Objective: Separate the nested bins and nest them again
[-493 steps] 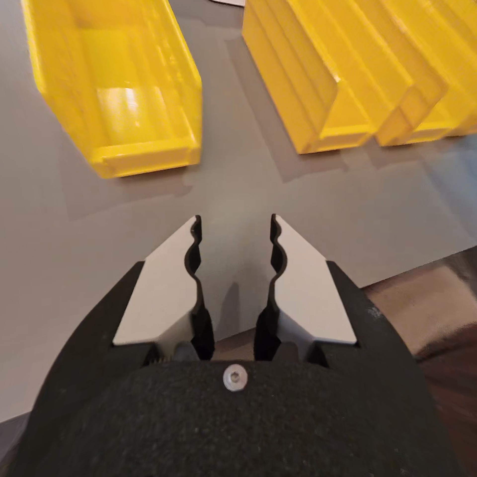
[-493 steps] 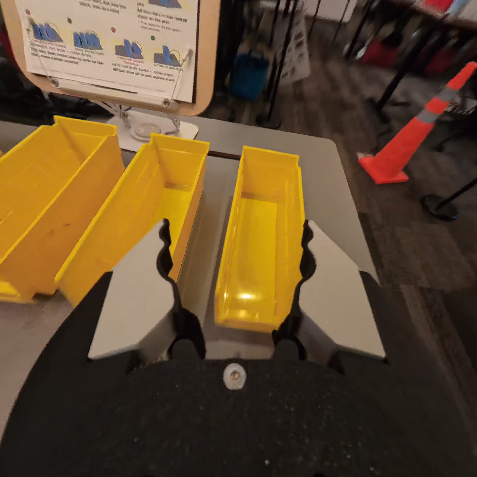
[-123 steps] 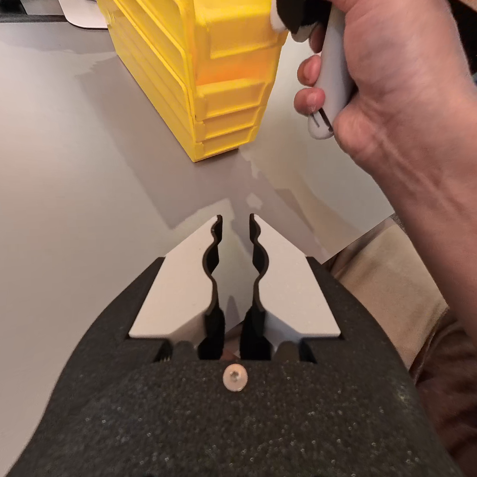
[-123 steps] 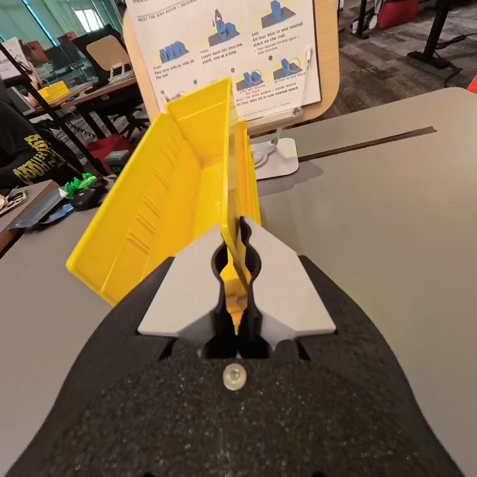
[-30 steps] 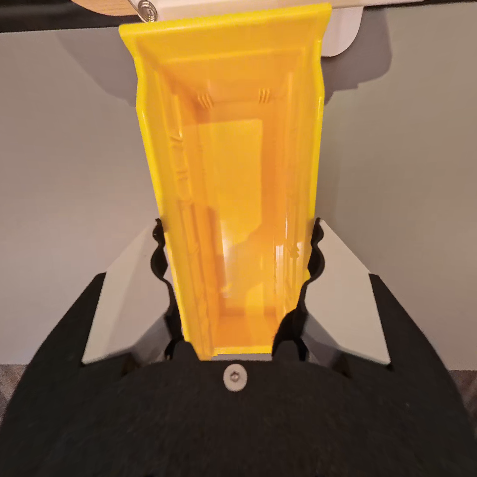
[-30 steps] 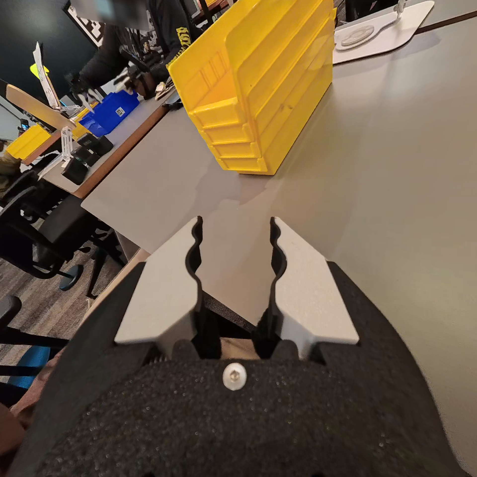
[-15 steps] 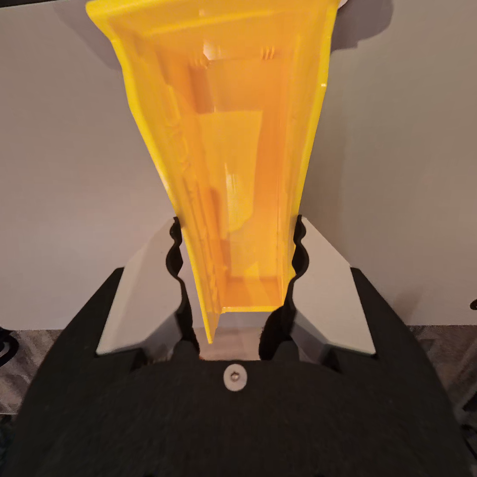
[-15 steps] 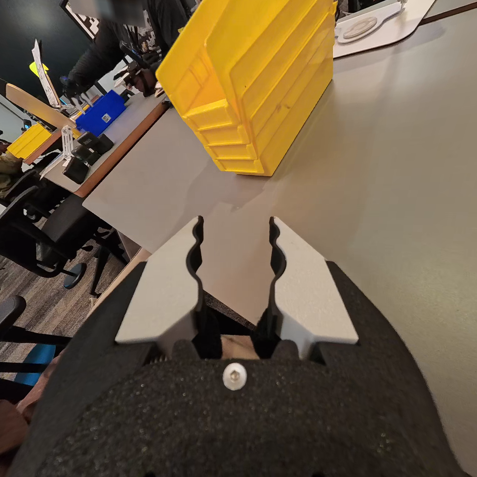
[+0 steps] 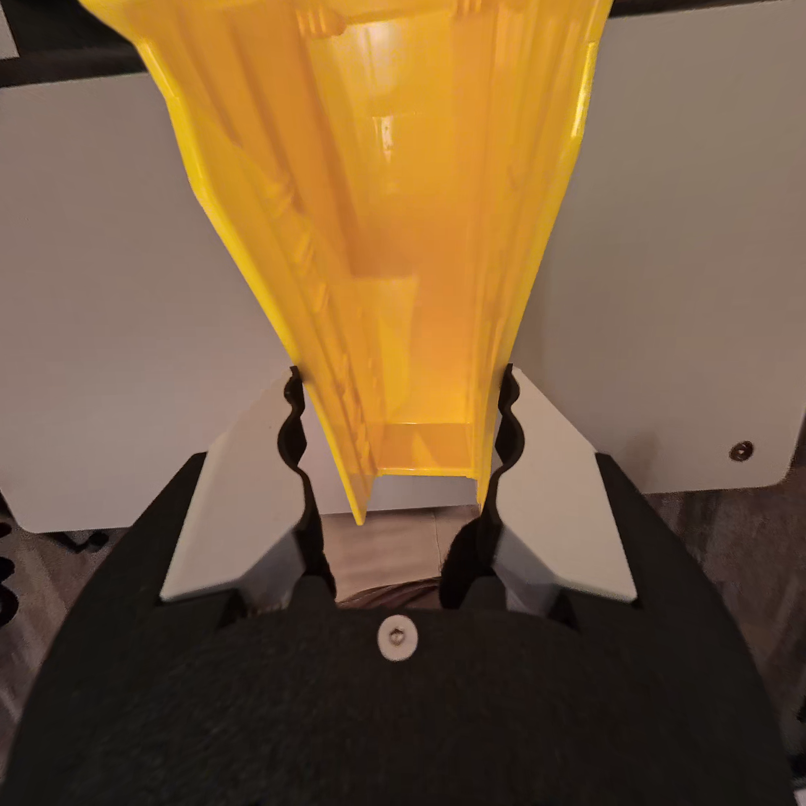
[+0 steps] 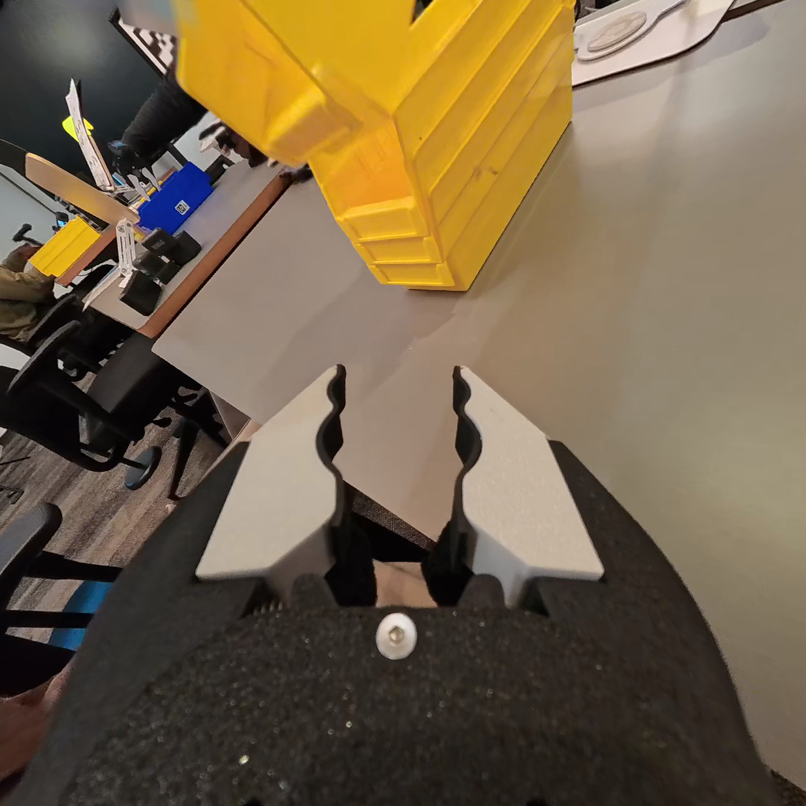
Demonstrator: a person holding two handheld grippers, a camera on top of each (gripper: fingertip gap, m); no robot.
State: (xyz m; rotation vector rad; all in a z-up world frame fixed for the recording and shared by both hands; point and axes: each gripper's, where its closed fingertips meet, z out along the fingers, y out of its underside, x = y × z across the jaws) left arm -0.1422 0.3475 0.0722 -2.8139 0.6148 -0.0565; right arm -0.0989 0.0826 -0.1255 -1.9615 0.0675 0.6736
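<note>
My left gripper (image 9: 401, 370) is shut across the width of the top yellow bin (image 9: 414, 218), with one finger on each long wall near its front end. In the right wrist view this bin (image 10: 305, 78) hangs raised and tilted above the stack of nested yellow bins (image 10: 458, 196), which stands on the grey table (image 10: 654, 305). The held bin hides the stack in the left wrist view. My right gripper (image 10: 397, 368) is open and empty, low over the table's near left corner and well short of the stack.
A white stand base (image 10: 632, 35) lies behind the stack. Left of the table are a neighbouring desk with a blue bin (image 10: 174, 205) and a yellow bin (image 10: 65, 248), black office chairs (image 10: 65, 392) and a seated person. The table's front edge (image 9: 87, 523) is below my left gripper.
My left gripper has closed in on the top bin and lifted it up out of the stack, with its front end now tilted clear. My right gripper has stayed still and open.
</note>
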